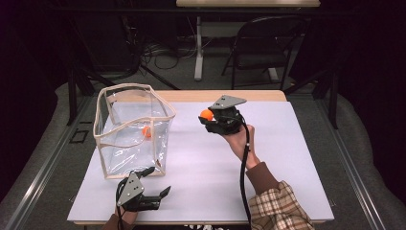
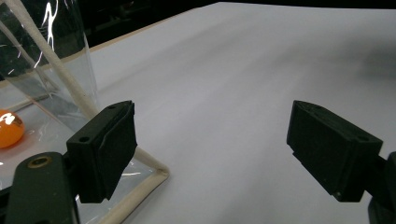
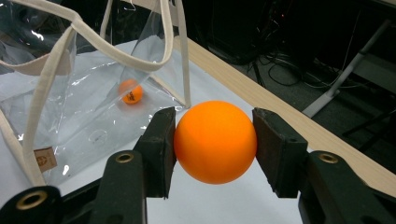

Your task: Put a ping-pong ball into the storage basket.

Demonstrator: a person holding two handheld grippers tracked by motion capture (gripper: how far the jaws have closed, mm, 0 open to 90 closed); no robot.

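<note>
two orange balls, one clear bag, two grippers.

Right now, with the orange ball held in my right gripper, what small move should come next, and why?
Probably carry the right gripper left, over the open top of the clear bag. Its jaws are shut on the orange ball, held above the table to the bag's right, and a second ball already lies inside, so the bag looks like the goal.

Orange ball & clear bag
Ball: smooth, round, clamped betw. right gripper jaws, held above table, right of bag. Bag: transparent w/ beige trim, upright, open top, second orange ball on its floor.
</note>
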